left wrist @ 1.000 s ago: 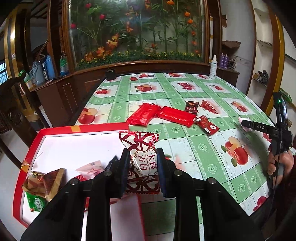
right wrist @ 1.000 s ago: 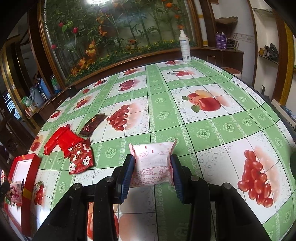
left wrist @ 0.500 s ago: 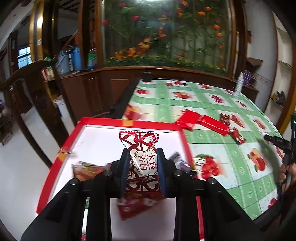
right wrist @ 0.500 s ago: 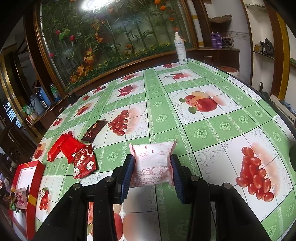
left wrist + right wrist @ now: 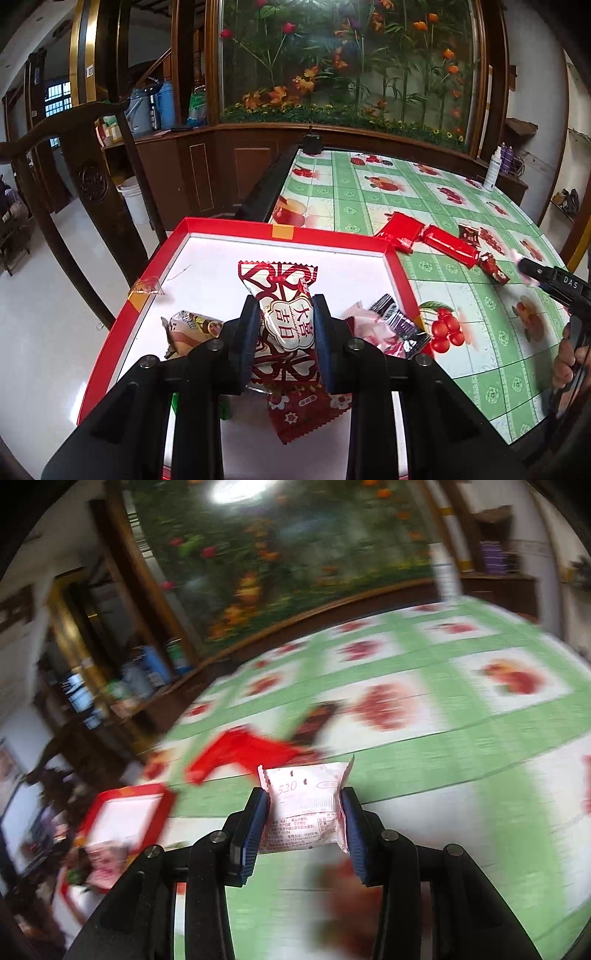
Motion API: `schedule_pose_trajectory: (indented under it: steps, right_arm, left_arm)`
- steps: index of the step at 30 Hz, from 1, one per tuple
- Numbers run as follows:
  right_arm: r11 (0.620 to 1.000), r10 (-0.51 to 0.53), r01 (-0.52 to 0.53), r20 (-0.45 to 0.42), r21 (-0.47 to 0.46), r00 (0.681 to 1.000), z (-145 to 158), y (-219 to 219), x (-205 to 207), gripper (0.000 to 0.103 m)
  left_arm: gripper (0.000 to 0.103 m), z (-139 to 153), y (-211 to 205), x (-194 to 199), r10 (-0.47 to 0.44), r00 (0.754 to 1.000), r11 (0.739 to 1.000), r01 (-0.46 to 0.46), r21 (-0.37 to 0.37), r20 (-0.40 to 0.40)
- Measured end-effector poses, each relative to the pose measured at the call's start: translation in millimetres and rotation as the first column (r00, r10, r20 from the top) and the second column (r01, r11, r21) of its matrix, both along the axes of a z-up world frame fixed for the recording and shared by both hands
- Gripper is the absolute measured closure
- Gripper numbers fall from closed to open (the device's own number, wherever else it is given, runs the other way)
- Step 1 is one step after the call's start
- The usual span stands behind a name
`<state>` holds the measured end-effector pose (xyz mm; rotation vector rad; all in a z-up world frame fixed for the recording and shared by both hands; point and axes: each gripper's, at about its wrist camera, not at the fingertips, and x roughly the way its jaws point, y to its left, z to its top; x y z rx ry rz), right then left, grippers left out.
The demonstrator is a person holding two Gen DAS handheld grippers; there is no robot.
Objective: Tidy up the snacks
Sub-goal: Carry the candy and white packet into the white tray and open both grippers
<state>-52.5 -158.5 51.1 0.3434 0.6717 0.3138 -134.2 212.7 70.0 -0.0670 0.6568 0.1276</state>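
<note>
Left wrist view, from left to right: a dark wooden chair back [image 5: 85, 177] stands over the pale floor beside the red-rimmed tray [image 5: 328, 238], whose white bottom already carries several wrapped snacks, among them a brown-and-gold packet [image 5: 194, 326] at the left, a red flower-printed packet [image 5: 306, 413] under the fingers, a pink packet [image 5: 371, 326] and a dark striped packet [image 5: 397, 321] toward the right rim. The left gripper [image 5: 284, 332] is closed on a red-and-white candy packet [image 5: 282, 295], both blue pads pressing its sides, and holds it upright above the tray's middle, clear of the snacks below. Right of the tray the green fruit-print tablecloth [image 5: 480, 350] bears two long red packets [image 5: 424, 234], a small dark packet [image 5: 468, 233] and a small red flowered packet [image 5: 493, 266], all well apart from the tray. At the far right edge the right gripper [image 5: 524, 267] shows only as a black bar with a pale tip, a person's hand [image 5: 567, 354] beneath it. Right wrist view, heavily motion-blurred: the tray [image 5: 110, 797] sits low at the left, the red packets [image 5: 243, 753] lie just beyond the fingers, and the right gripper [image 5: 303, 816] is clamped on a pink-white snack packet [image 5: 304, 808], held by its two sides above the tablecloth [image 5: 461, 746].
</note>
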Motion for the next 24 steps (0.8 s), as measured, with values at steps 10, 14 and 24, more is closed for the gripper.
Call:
schedule_pose_trajectory:
  steps: [10,14,24]
  right_arm:
    - [0.909,0.399,-0.401,0.039,0.113,0.916,23,178,20,0.054]
    - [0.887,0.428,-0.441,0.116,0.135,0.896,39,199,17,0.042]
    - [0.986,0.154,-0.158,0.059,0.062,0.986,12,106,52,0.033]
  left_arm:
    - [0.067,-3,10,-2,0.04,0.998,0.998,-0.038,0.05,-0.038]
    - [0.022,1,6,-8,0.051,0.999,0.995,-0.051,0.086,-0.001]
    - [0.022,-8,-19,2,-0.019,0.999,0.996,0.022,0.089,-0.036]
